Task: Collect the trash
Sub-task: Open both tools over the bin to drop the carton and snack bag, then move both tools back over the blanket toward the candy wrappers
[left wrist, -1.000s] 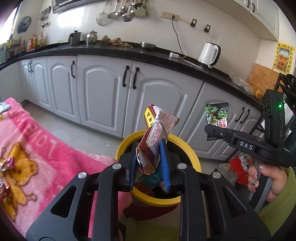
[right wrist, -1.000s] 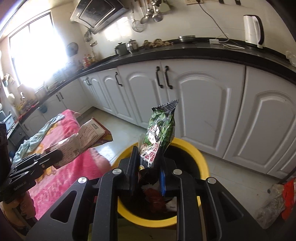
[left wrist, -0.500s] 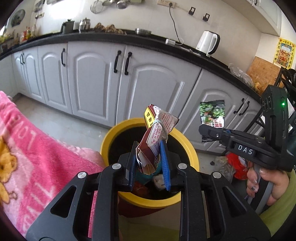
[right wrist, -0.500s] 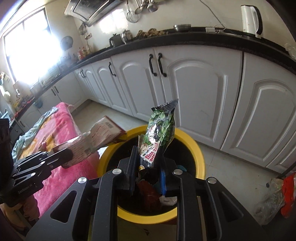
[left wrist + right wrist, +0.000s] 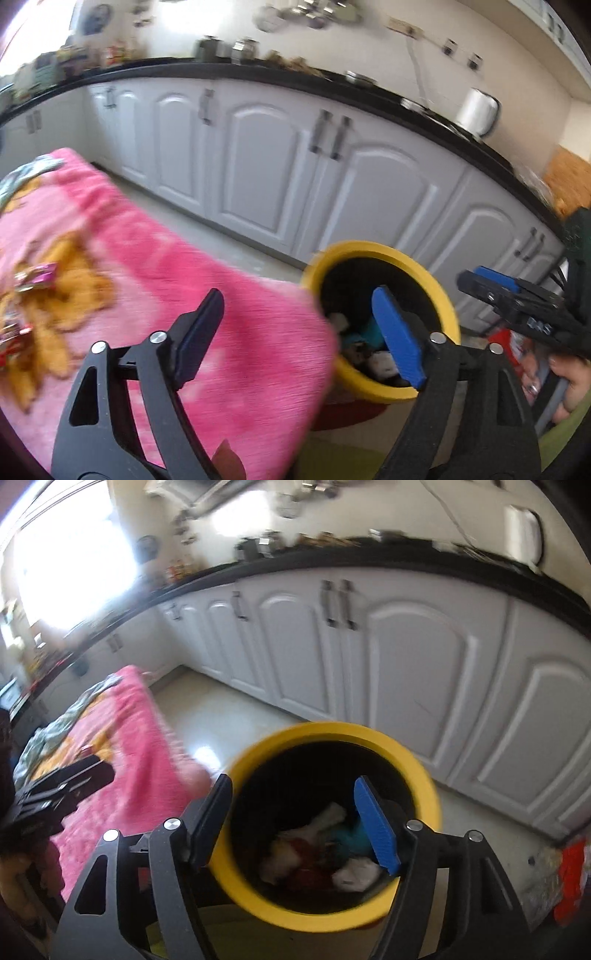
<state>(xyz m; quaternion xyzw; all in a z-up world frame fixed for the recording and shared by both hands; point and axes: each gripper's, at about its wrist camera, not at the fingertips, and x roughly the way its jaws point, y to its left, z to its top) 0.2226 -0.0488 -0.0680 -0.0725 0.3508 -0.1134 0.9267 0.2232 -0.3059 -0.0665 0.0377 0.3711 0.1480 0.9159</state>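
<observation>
A yellow-rimmed bin (image 5: 424,782) (image 5: 436,284) stands on the floor before the white cabinets, with several crumpled wrappers (image 5: 321,853) lying inside. My right gripper (image 5: 295,812) hangs over its mouth, jaws opening, nothing between them. My left gripper (image 5: 295,321) sits left of the bin over the pink blanket's edge, jaws also opening and empty. Shiny candy wrappers (image 5: 35,280) lie on the blanket at the far left. The right gripper (image 5: 491,280) shows at the right of the left wrist view, and the left gripper (image 5: 96,771) at the left of the right wrist view.
A pink blanket (image 5: 184,295) (image 5: 125,746) covers a surface left of the bin. White cabinets (image 5: 388,192) under a black counter run behind. A red bag (image 5: 570,882) lies on the floor to the right. A white kettle (image 5: 478,110) stands on the counter.
Both grippers have opened and let go: the red-and-white wrapper and the green packet are gone from their jaws. The left gripper has swung leftward toward the blanket.
</observation>
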